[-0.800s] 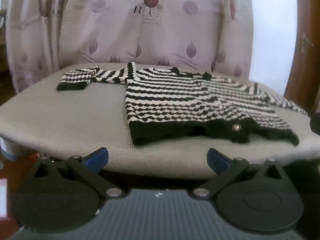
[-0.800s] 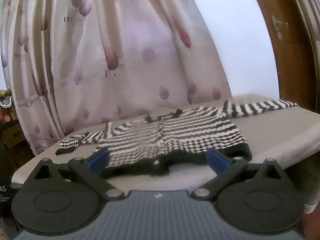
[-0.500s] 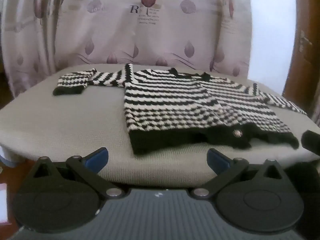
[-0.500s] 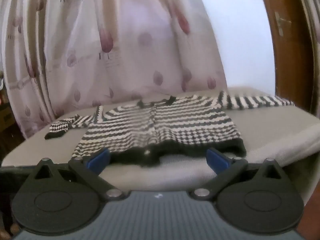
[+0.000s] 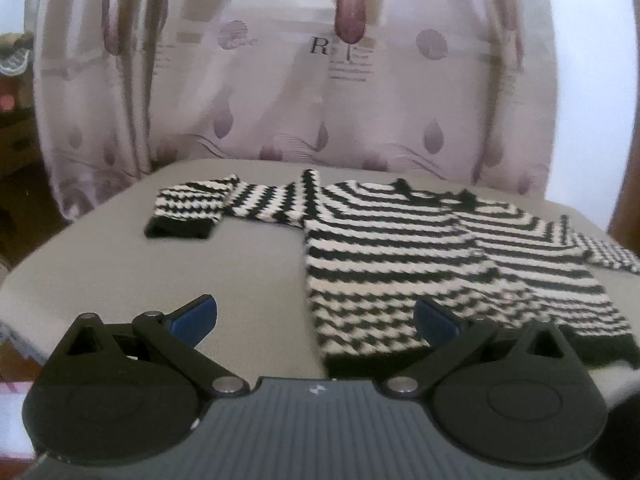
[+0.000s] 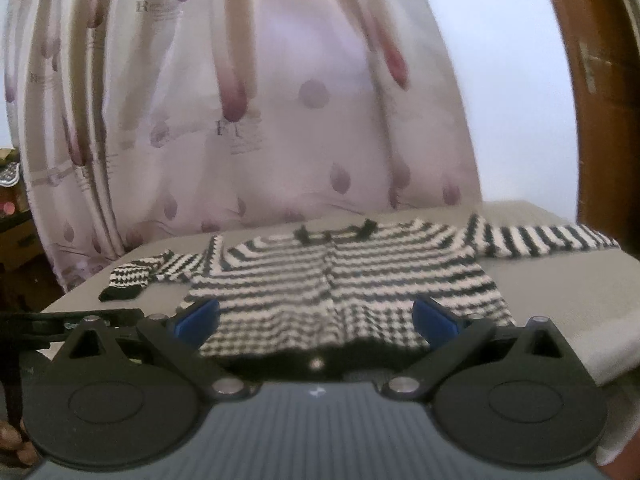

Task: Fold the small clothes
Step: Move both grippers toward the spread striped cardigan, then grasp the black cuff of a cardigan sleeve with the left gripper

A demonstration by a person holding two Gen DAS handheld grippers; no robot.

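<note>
A small black-and-white striped knit cardigan (image 5: pixel 400 248) lies flat on a grey padded table (image 5: pixel 160 272), both sleeves spread out sideways. Its left sleeve (image 5: pixel 192 208) ends in a black cuff. My left gripper (image 5: pixel 316 316) hovers open over the near left corner of the hem, nothing between its blue pads. In the right wrist view the same cardigan (image 6: pixel 340 280) lies straight ahead with its right sleeve (image 6: pixel 540 240) stretched out. My right gripper (image 6: pixel 316 316) is open just before the black hem, holding nothing.
A pale curtain with purple leaf prints (image 5: pixel 320 80) hangs right behind the table. A brown wooden door (image 6: pixel 600 80) stands at the right. The other gripper's dark frame (image 6: pixel 72 320) shows at the left edge of the right wrist view. Cluttered shelves (image 5: pixel 12 80) are far left.
Both grippers have moved forward over the table toward the cardigan, so its hem now sits between the fingers in each view. Both stayed open.
</note>
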